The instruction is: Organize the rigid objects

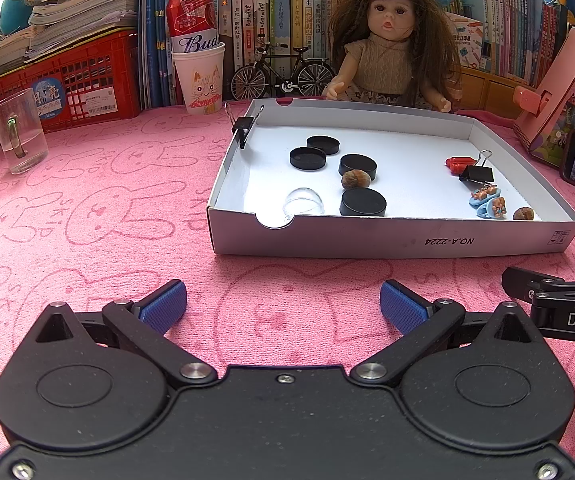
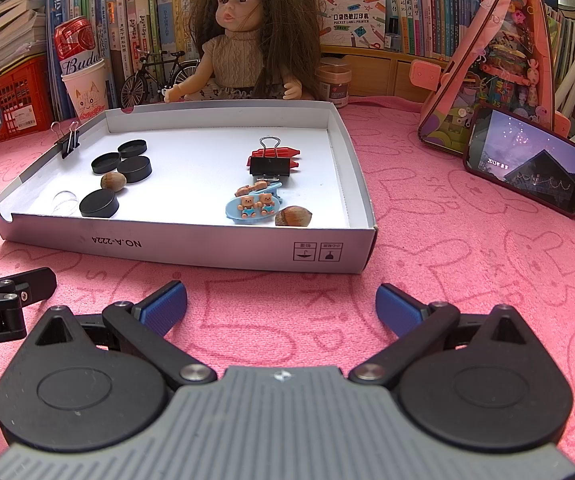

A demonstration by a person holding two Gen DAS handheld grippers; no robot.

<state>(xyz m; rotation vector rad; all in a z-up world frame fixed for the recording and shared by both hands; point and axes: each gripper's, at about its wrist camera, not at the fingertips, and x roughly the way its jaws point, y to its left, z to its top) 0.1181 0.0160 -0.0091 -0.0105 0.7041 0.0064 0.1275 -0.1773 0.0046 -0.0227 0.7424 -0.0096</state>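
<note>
A shallow white box lies on the pink cloth. Inside are several black round lids, two hazelnuts, a clear glass dome, blue bear hair clips, a black binder clip and red crayons. Another binder clip grips the box's left wall. My left gripper and right gripper hover open over the cloth in front of the box, holding nothing.
A doll sits behind the box, beside a model bicycle. A paper cup with a red can, a glass mug and a red crate stand left. A phone and pink toy house stand right.
</note>
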